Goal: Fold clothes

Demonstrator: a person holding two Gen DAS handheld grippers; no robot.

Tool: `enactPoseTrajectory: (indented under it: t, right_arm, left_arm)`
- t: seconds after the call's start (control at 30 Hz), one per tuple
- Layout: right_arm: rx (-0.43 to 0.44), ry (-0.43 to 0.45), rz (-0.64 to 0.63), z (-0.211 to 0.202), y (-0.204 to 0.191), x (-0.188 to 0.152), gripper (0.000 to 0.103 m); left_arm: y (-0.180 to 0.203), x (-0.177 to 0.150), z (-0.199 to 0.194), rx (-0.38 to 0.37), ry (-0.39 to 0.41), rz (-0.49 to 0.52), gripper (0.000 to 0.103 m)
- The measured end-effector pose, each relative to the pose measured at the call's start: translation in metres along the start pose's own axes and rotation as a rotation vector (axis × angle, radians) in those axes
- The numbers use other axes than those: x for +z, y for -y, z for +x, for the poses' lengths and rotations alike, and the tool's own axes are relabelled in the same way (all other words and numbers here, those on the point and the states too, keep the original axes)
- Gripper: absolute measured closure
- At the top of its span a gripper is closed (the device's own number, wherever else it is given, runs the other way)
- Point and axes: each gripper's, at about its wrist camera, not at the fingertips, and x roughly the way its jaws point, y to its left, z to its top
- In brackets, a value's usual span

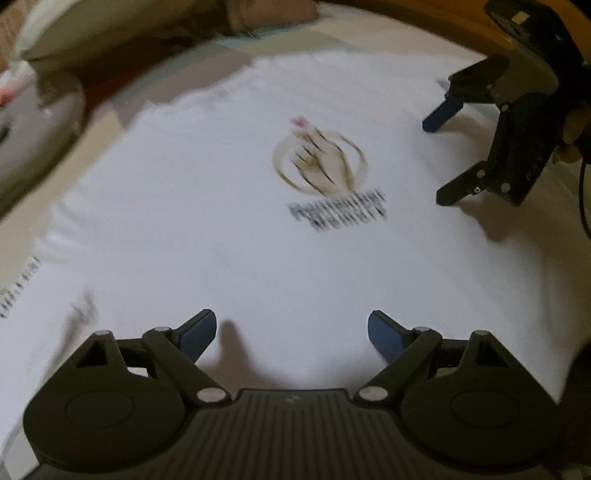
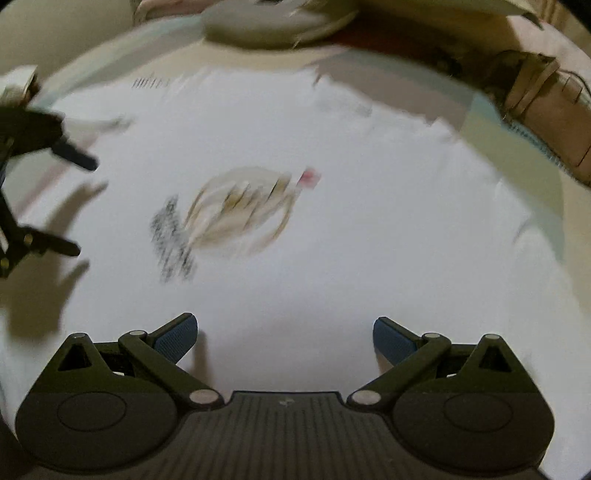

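A pale checked bedsheet (image 1: 229, 48) shows along the far edge, with beige, light-blue and grey patches. A round grey cushion-like thing (image 1: 33, 122) lies at the left; in the right wrist view it (image 2: 266, 26) sits at the top. A tan bag (image 2: 546, 107) with seams rests at the right. All are blurred.

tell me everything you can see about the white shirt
The white shirt lies spread flat, print side up, and looks like thin, soft cloth with few wrinkles. Mid-chest is a brownish round picture with a small pink spot and blurred dark lettering. One edge carries a short row of dark marks. Both tools stand open above it, gripping nothing; whether they touch it is unclear.
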Motion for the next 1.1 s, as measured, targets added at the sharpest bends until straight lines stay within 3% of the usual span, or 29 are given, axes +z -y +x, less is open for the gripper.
enactPoseTrajectory:
  t: [0.17, 0.4, 0.67, 0.8, 0.9, 0.97, 1.1]
  right_arm:
    - [-0.048, 0.007, -0.039, -0.015, -0.018, -0.034, 0.000]
    - [-0.088, -0.049, -0.028, -0.038, -0.034, -0.067, 0.000]
    - [0.077, -0.001, -0.157, -0.050, -0.100, -0.088, 0.000]
    - [0.043, -0.007, -0.229, -0.047, -0.124, -0.109, 0.000]
    - [0.039, -0.063, -0.248, -0.057, -0.127, -0.125, 0.000]
    - [0.035, -0.107, -0.267, -0.061, -0.129, -0.124, 0.000]
    - [0.041, -0.033, -0.209, -0.067, -0.125, -0.102, 0.000]
  left_arm:
    - [0.016, -0.021, -0.002, -0.043, -0.054, -0.005, 0.014]
    - [0.027, -0.051, -0.022, -0.017, -0.105, -0.003, 0.013]
    - [0.060, -0.067, -0.040, -0.050, -0.045, 0.058, 0.014]
    - [0.073, -0.085, -0.041, -0.079, -0.081, 0.091, 0.013]
    - [0.074, -0.098, -0.048, -0.083, -0.117, 0.105, 0.012]
    - [0.068, -0.098, -0.054, -0.087, -0.119, 0.087, 0.012]
    - [0.057, -0.087, -0.051, -0.076, -0.076, 0.070, 0.012]
